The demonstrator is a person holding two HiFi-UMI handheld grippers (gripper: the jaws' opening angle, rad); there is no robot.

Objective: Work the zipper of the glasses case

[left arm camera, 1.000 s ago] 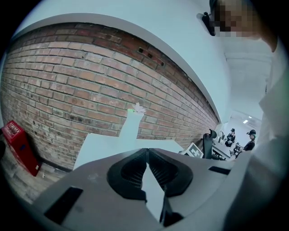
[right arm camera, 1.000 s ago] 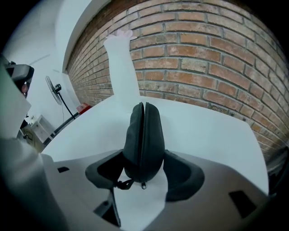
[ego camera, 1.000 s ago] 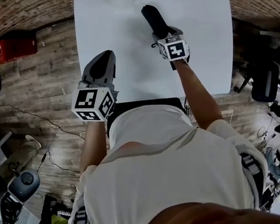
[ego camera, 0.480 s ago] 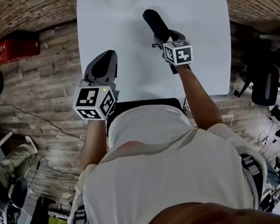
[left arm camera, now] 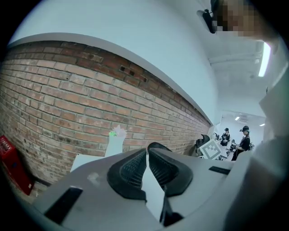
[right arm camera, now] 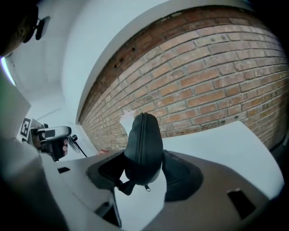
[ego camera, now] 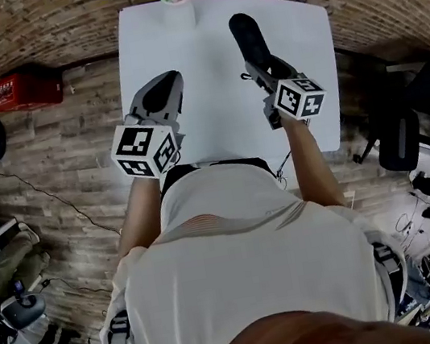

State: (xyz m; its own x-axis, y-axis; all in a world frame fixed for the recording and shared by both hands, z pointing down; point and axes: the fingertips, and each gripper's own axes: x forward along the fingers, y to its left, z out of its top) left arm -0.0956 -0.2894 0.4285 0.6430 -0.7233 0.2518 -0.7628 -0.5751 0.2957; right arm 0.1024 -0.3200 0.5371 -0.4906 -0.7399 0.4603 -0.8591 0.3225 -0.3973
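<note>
- The right tool [ego camera: 266, 67] is grasping the black glasses case [ego camera: 248, 37] by its near end. The case stands up past the pads and appears clear of the surface [ego camera: 213, 110].
- Held that way, the zipper [right arm camera: 141, 135] runs up the side turned toward the holder, with its pull [right arm camera: 146, 187] dangling at the gripped end. I would guess this is meant to give the other tool access.
- The left tool [ego camera: 162, 90] is clenched on nothing, pads together, above the surface's left edge.
- Bare surface lies between the two tools, so there is room to bring them together.
- A white vase [ego camera: 176, 0] sits at the middle of the far edge, well apart from the case, with the brick wall [right arm camera: 216, 67] beyond.
</note>
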